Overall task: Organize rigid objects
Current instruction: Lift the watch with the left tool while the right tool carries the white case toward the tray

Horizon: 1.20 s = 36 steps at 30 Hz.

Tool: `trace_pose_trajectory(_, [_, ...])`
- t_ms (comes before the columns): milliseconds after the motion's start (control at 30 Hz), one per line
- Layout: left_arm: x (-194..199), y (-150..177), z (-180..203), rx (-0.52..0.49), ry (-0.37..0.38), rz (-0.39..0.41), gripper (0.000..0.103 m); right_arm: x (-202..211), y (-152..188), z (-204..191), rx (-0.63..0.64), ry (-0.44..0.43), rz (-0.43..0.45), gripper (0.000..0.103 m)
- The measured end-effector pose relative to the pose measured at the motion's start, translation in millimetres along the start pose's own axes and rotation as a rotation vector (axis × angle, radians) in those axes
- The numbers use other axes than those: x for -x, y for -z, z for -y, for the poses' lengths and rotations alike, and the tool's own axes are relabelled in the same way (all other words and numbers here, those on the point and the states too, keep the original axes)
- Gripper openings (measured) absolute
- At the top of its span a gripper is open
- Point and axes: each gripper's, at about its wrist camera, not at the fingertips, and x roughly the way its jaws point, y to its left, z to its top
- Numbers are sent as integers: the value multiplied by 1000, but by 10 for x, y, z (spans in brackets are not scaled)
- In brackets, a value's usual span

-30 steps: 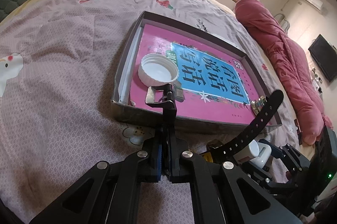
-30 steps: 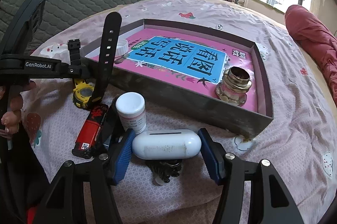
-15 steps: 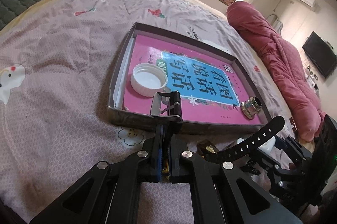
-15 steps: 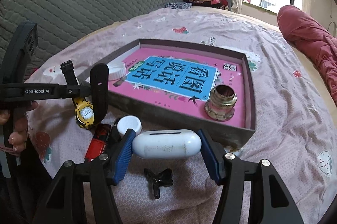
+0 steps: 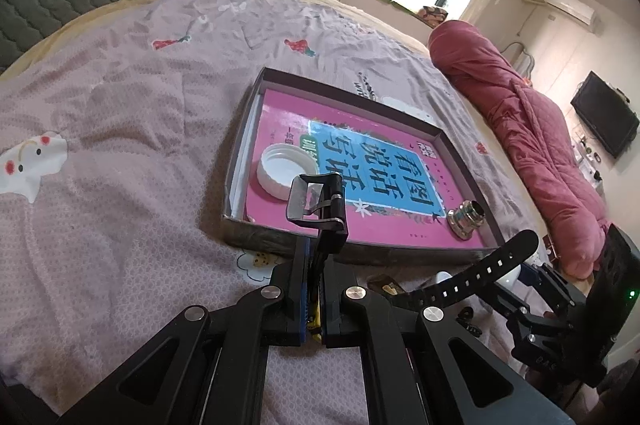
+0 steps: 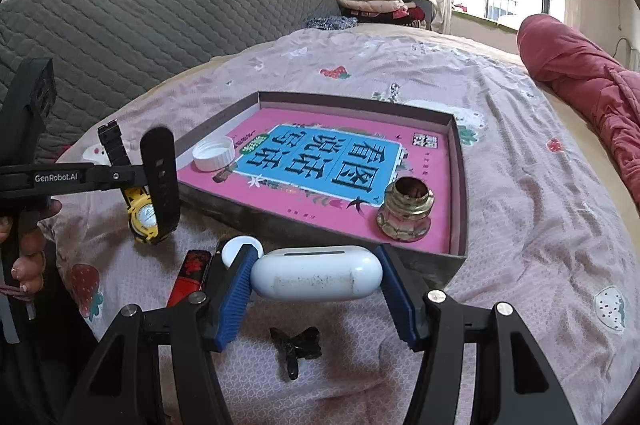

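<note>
**Over the bed, both loads lifted and heading for the box**

Above the near edge of the shallow box, two things hang in the air at once. The left gripper is pressed together on a yellow watch, which it holds by the strap, the black band ends sticking up and out to the side; from the left wrist view the buckle end juts out past the fingertips over the box's near wall. The right gripper is clamped on a white case, gripped end to end between the blue pads.

A second ago both were lower and closer to the clutter on the bed; since then they have risen, and the watch, which was down among the loose items, now dangles clear of the sheet. The white case has climbed too, so the black clip and the red lighter lie plainly below it, with a small white bottle just behind the left pad.

To my eye that means two more pieces are on their way in, to join the white lid at the box's far-left side and the brass fitting at its near-right corner. Open pink floor lies between those two, so both should find room. The clip, lighter and bottle would remain to be gathered. The dangling strap looks the likelier thing to snag on the box wall.
</note>
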Motion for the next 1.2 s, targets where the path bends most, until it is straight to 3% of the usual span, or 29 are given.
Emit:
trace_pose_trajectory(400, [207,-45,115,-26,2,60,3,166,-69,18,-14,21,71,60])
trace_pose_trajectory(1200, [293,-294,243,-2,30,139,3,220,-127,179,-70,65,111,61])
